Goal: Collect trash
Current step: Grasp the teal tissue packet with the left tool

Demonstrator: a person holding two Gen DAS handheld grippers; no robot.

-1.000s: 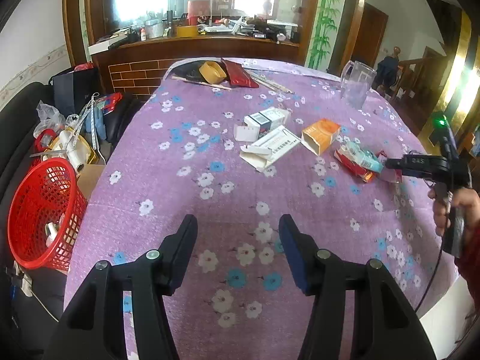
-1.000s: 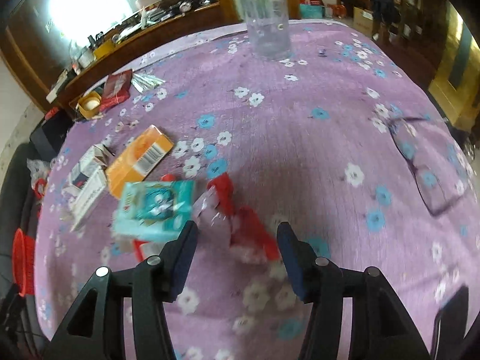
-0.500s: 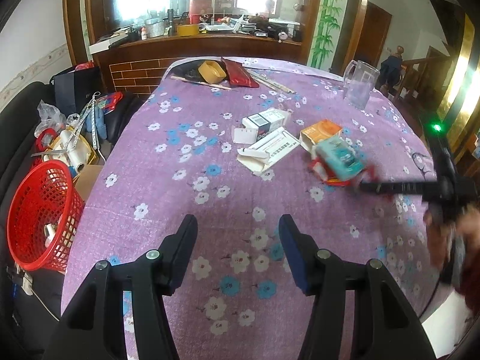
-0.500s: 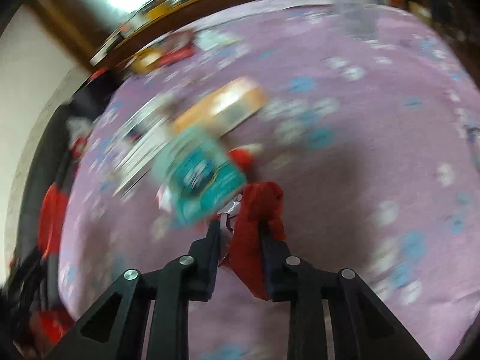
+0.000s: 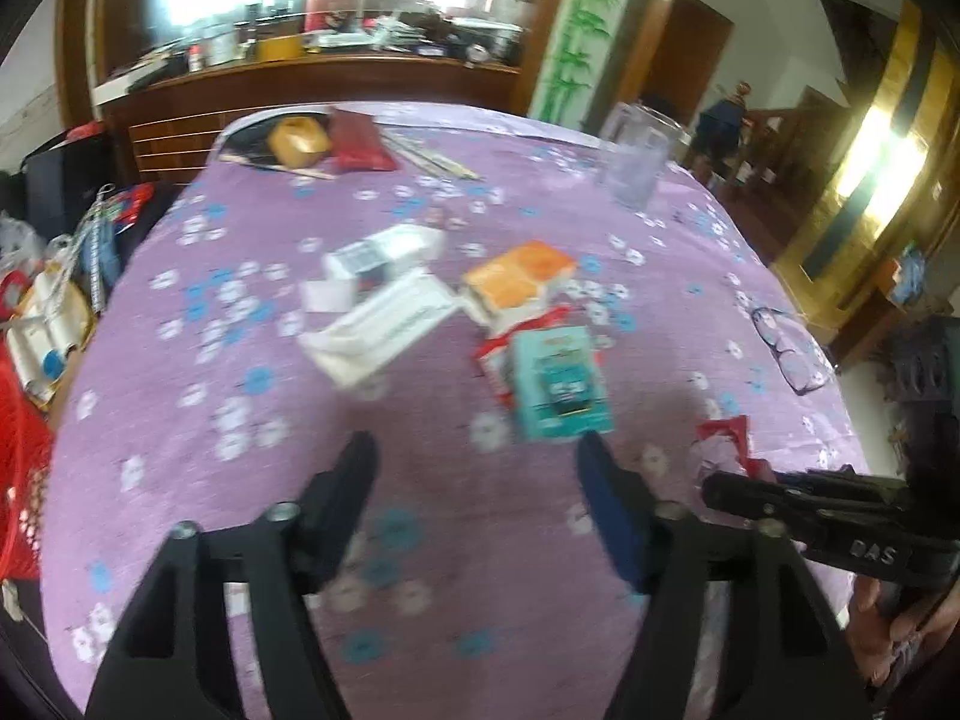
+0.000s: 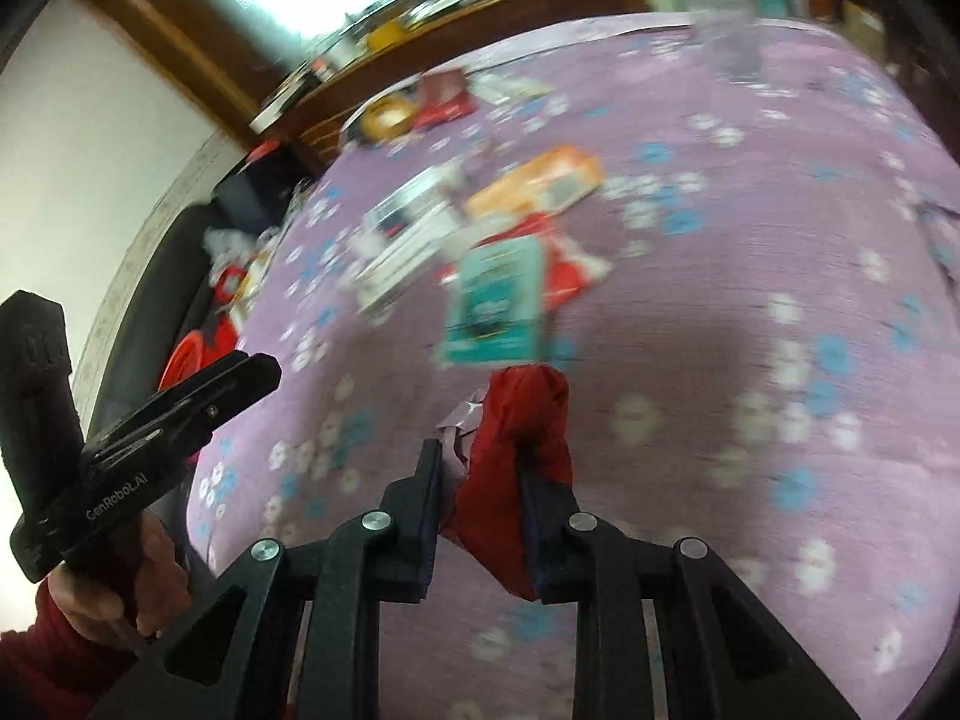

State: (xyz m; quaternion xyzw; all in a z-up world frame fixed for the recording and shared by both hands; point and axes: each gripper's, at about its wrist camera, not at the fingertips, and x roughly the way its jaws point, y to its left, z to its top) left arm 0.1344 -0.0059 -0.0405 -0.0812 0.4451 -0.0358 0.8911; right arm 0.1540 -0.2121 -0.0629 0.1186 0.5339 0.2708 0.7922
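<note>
My right gripper (image 6: pixel 480 468) is shut on a crumpled red wrapper (image 6: pixel 522 420) and holds it above the purple flowered tablecloth (image 6: pixel 750 300). The wrapper also shows in the left wrist view (image 5: pixel 729 435) at the tip of the right gripper (image 5: pixel 720 489). My left gripper (image 5: pixel 477 468) is open and empty over the cloth, just short of a teal box (image 5: pixel 558 384). Behind that box lie a red packet (image 5: pixel 498 360), an orange box (image 5: pixel 519 279) and white cartons (image 5: pixel 384 324). The left gripper also shows at the left of the right wrist view (image 6: pixel 252 372).
A red basket (image 5: pixel 21 468) stands off the table's left edge, also seen from the right wrist (image 6: pixel 189 354). A clear jug (image 5: pixel 636 162) stands at the far right. Eyeglasses (image 5: pixel 792 354) lie near the right edge. A red pouch (image 5: pixel 360 141) and a tape roll (image 5: pixel 297 141) lie at the far end.
My right gripper closed on the red wrapper, lifted it and swung it left and back toward me. My left gripper moved forward and right, nearer the teal box.
</note>
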